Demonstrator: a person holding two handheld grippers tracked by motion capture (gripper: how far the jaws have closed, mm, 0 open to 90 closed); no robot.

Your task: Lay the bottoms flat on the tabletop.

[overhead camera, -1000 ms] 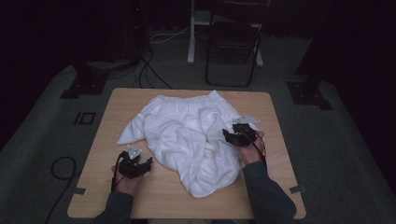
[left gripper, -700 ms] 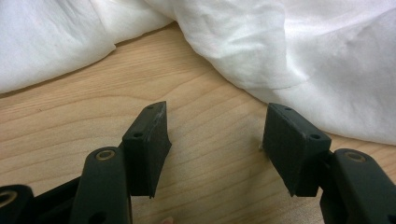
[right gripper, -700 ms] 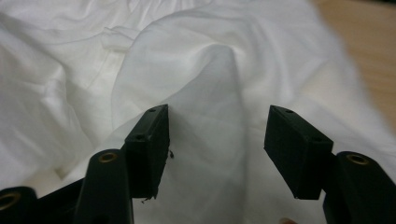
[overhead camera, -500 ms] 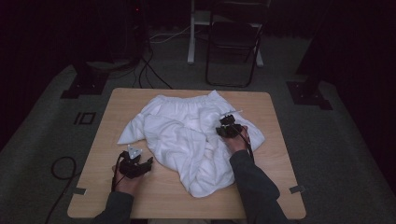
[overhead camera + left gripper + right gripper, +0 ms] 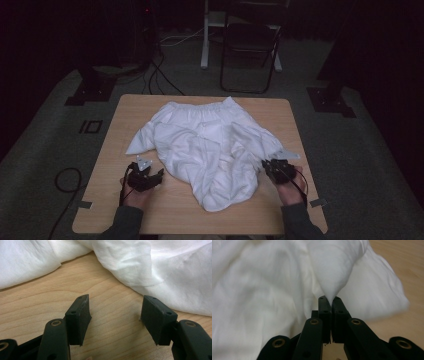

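Your left hand-held gripper (image 5: 159, 173) rests on the wooden counter (image 5: 120, 125) near its front left part, and its 2 jaws stand spread with bare wood between them. In the left gripper view that same left hand-held gripper (image 5: 115, 311) points at the white garment (image 5: 160, 267), whose nearest fold lies just beyond the jaw tips without touching them. The white garment (image 5: 210, 150) sprawls crumpled across the middle of the counter, its gathered waistband toward the far edge and a rounded lobe drooping toward you near the front edge. A pointed flap of the cloth reaches out on your left side, just beyond the left hand-held gripper. Your right hand-held gripper (image 5: 270, 167) sits at the right edge of the garment, toward the front right part of the counter, and its jaws have just been closing with cloth between them. In the right gripper view the right hand-held gripper (image 5: 329, 300) has its 2 jaws pressed together on a pinch of the white fabric, which rises from the tips in a narrow tented peak. To the right of that peak the cloth ends in a soft rounded edge lying on the wood. Beyond the counter a dark folding chair (image 5: 250, 50) stands on the grey floor (image 5: 50, 145), well apart from the garment.
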